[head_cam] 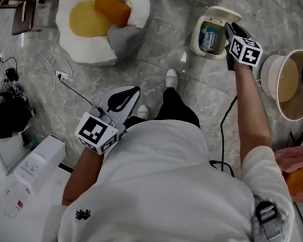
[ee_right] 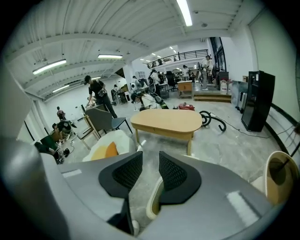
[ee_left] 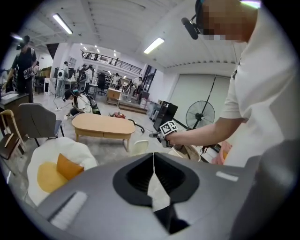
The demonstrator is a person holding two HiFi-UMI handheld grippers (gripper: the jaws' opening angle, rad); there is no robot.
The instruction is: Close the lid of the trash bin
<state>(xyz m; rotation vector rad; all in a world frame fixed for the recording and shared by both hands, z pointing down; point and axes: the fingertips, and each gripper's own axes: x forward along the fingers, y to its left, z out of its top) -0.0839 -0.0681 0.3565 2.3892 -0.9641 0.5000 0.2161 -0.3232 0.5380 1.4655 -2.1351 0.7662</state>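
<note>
Left tongs (ee_left: 153,161) first: shut tight, pads meeting on a bare seam, nothing in them. They hang low by the person's legs (head_cam: 179,109), well to the left of the bin (head_cam: 196,37) and out of the play.

Over to the bin now: small, cream, standing on the stone floor (head_cam: 162,51), mouth open, some packaging (head_cam: 209,39) showing inside. Its lid (head_cam: 224,13) is tipped up and back on the bin's far side, so the job is not done yet.

Right tongs (head_cam: 230,27) are right there, nose over the bin's right rim just below the lid. The jaws are parted, with only floor and a cream edge (ee_right: 151,204) showing in the gap, lid or rim I cannot tell. They grip nothing.

How will it handle? Looks like thin, stiff plastic: a light lid on a rear hinge, and a light bin that could skid or tip on that smooth floor. No need to pinch, I'd say. Best contact is the lid's free top edge, hooked from behind and eased forward and down, gently, so the bin stays put.
</note>
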